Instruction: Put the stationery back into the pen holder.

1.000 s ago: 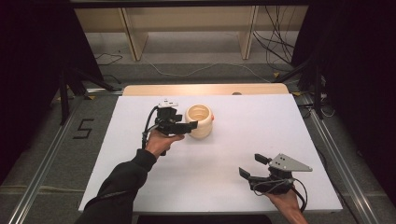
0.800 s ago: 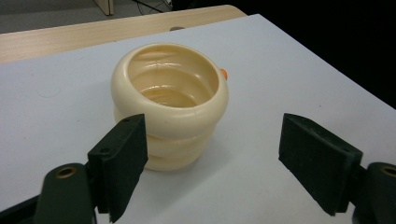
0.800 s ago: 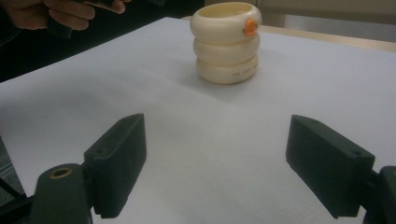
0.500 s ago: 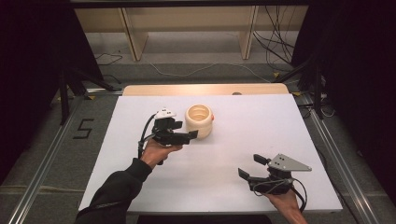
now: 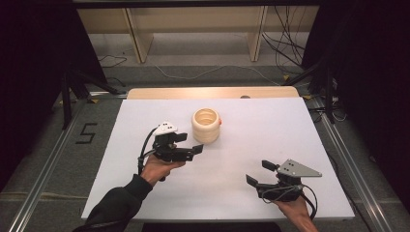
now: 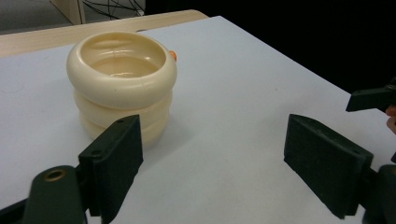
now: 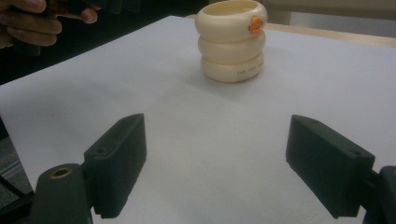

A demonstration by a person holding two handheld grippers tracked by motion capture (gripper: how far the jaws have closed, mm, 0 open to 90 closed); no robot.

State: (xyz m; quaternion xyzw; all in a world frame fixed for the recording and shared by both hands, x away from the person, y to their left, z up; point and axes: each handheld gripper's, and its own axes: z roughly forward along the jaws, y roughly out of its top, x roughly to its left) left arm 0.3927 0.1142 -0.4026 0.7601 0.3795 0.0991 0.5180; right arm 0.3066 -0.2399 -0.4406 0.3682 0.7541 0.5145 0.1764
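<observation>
Cream ringed cup (image 5: 206, 125), upright, mouth up

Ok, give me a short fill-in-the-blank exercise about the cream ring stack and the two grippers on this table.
1. The cream ring stack is made of ____ rings piled one on another.
2. A small tab on the stack's top ring is coloured ____.
3. The left gripper has its jaws ____, with nothing between them.
4. The right gripper rests near the table's ____ edge, close to the person.

Missing words: three; orange; open; near
</observation>
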